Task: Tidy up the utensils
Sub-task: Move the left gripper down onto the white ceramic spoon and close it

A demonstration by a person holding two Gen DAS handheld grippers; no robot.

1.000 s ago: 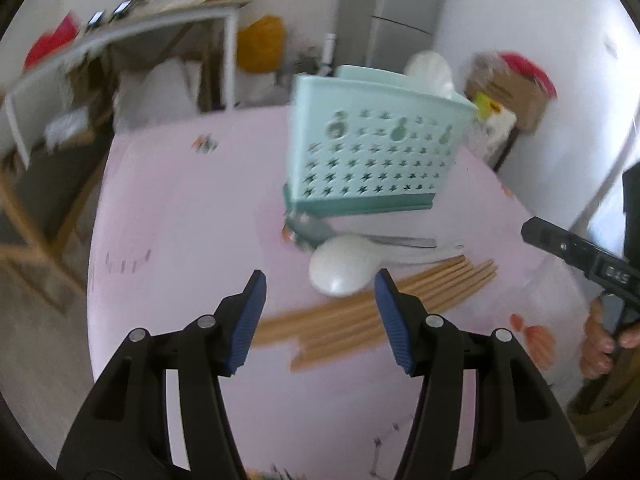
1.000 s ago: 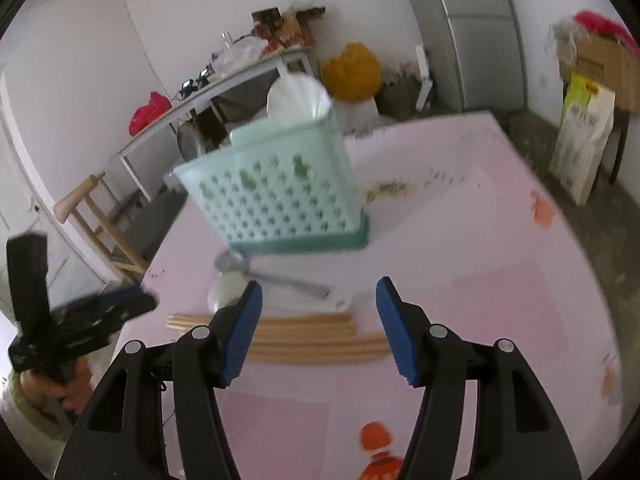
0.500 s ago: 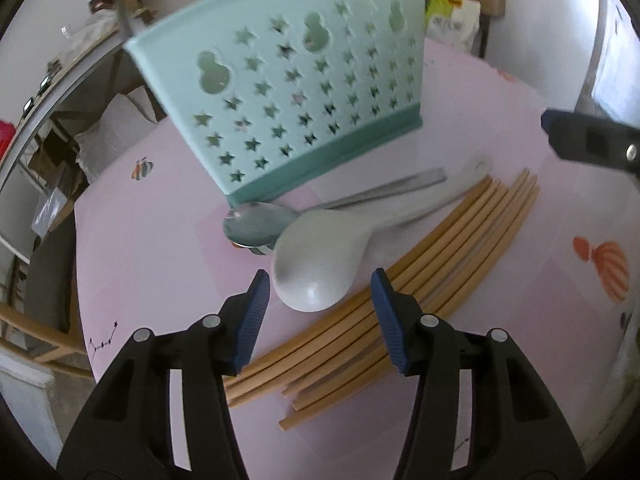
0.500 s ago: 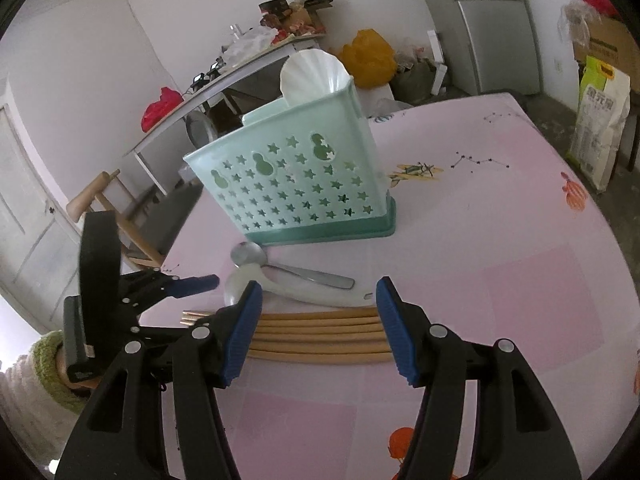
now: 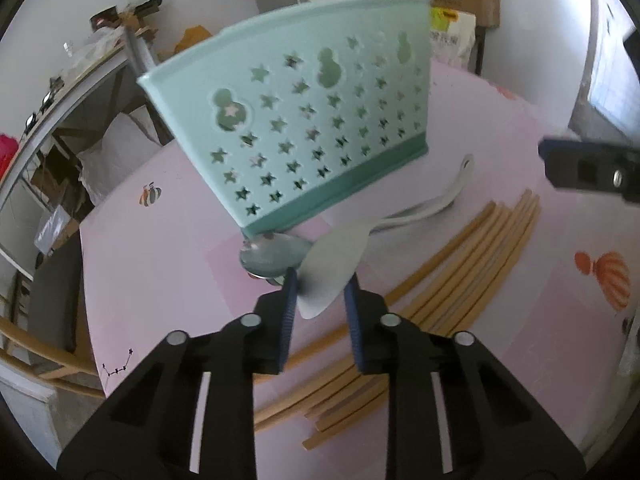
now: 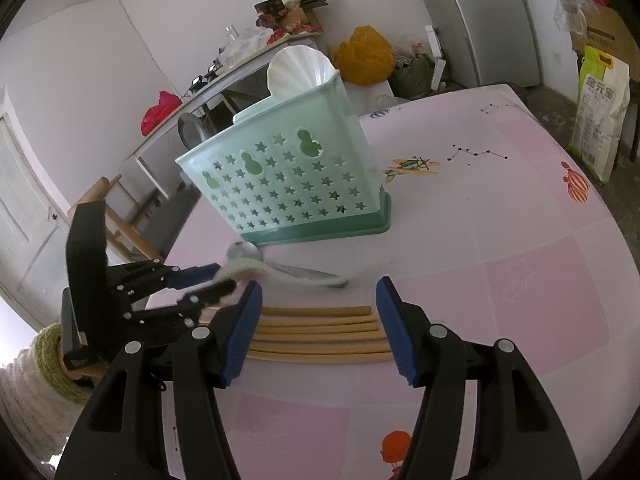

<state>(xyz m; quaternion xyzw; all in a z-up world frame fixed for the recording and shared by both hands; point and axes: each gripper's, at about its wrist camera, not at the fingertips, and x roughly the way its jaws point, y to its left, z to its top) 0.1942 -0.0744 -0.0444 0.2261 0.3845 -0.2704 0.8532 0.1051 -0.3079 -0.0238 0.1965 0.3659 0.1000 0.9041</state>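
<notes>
The left gripper (image 5: 319,286) had just been closing, its jaws clamped on the bowl of the white plastic spoon (image 5: 334,268), which hid most of the metal spoon (image 5: 272,258) beside it. The right gripper (image 6: 318,320) hung open above the chopsticks (image 6: 320,330). The teal holder (image 6: 296,184) stood just beyond, its contents mostly hidden.

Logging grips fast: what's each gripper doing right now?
Left gripper: jaws just closing, pinching the white spoon by its bowl.
Right gripper: open, empty, above the chopsticks.
</notes>
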